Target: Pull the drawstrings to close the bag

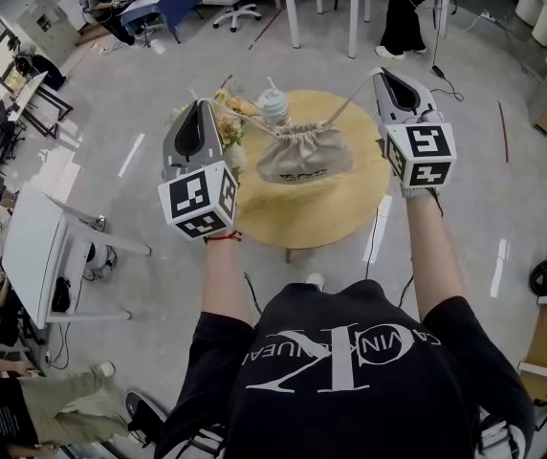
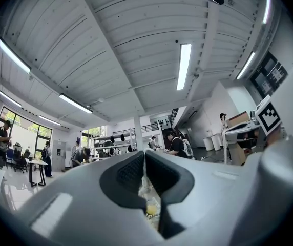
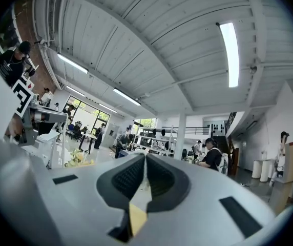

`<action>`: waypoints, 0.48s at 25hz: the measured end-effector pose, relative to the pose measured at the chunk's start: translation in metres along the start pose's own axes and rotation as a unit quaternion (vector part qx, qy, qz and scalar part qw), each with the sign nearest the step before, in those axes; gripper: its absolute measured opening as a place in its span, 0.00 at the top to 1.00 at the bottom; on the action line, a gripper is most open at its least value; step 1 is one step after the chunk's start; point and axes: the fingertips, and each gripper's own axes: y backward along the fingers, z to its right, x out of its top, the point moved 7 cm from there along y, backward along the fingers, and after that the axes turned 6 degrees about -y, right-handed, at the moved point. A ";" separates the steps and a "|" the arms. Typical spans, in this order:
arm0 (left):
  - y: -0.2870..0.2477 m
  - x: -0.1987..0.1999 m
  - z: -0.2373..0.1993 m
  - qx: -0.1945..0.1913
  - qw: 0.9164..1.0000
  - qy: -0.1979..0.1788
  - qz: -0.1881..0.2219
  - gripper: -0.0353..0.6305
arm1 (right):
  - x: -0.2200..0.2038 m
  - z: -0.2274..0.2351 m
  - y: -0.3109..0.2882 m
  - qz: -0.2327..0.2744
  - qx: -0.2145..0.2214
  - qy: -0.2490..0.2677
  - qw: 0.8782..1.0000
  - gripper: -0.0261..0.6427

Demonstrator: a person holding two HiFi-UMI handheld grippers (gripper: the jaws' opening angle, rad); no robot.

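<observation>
On the round wooden surface (image 1: pixel 302 213) sits the beige bag (image 1: pixel 304 153), mouth gathered, contents hidden. The left tool (image 1: pixel 195 103) is clamped on the left drawstring (image 1: pixel 251 122), the right tool (image 1: pixel 379 73) on the right drawstring (image 1: pixel 350 98), both taut.

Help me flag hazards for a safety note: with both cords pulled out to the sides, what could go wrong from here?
1. The cup stands right at the gathered mouth of the bag; more pulling might shift the bag and tip it.
2. The left tool pinches the left drawstring and the right tool the right drawstring, both thin and taut; either might slip out.
3. An uneven pull may drag the bag across the table toward the flowers.
</observation>
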 end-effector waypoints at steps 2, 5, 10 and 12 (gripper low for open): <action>0.001 0.001 0.001 -0.001 1.000 0.000 0.001 0.92 | 0.000 -0.002 0.001 0.000 0.000 0.001 1.000 0.94; 0.003 0.003 0.001 -0.002 1.000 -0.001 0.001 0.92 | 0.001 -0.004 0.003 -0.001 0.000 0.001 1.000 0.93; 0.004 0.001 0.004 0.001 1.000 -0.002 0.000 0.92 | -0.001 -0.002 0.005 0.000 0.000 0.000 1.000 0.94; 0.006 0.001 0.004 0.001 1.000 -0.002 -0.001 0.92 | -0.001 -0.004 0.007 -0.001 0.000 0.000 1.000 0.93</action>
